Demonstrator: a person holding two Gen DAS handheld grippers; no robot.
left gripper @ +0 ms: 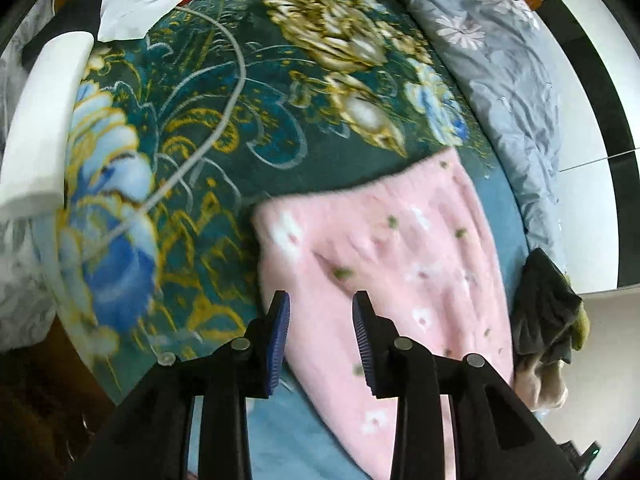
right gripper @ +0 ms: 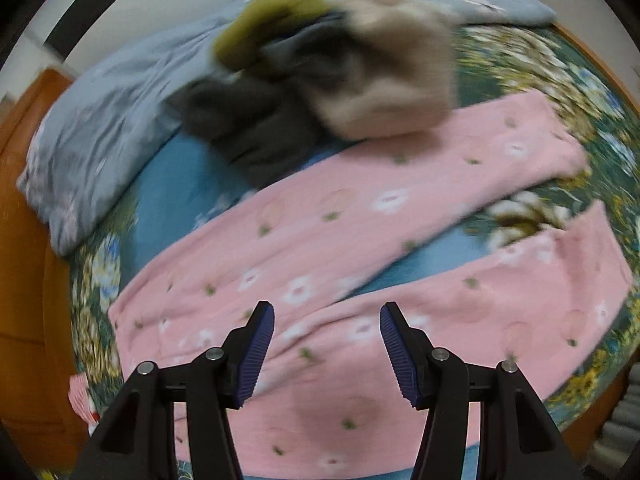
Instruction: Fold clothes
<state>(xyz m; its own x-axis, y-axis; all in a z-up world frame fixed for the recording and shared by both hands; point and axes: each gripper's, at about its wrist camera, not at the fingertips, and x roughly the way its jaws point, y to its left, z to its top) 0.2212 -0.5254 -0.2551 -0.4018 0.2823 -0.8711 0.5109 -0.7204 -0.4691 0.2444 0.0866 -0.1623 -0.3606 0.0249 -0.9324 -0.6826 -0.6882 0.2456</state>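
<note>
Pink fleece trousers [left gripper: 380,248] with white flowers lie flat on the bed. In the right wrist view the trousers [right gripper: 320,220] spread into two legs running up to the right, with blue sheet showing between them. My left gripper [left gripper: 322,300] hovers over the trousers' left part, jaws apart, nothing between the pads. My right gripper [right gripper: 327,308] hangs above the trousers near the waist end, open and empty. A blurred heap of dark grey, beige and olive clothes [right gripper: 340,80] sits beyond the upper leg; the same heap [left gripper: 548,312] shows at the bed's right edge.
A dark green floral blanket [left gripper: 240,120] covers the bed, with a white cable [left gripper: 236,80] lying across it. A grey-blue flowered quilt [left gripper: 500,60] is bunched along the far side. A white pad [left gripper: 44,120] and white paper [left gripper: 128,4] lie at the left. The wooden bed frame [right gripper: 24,240] borders the mattress.
</note>
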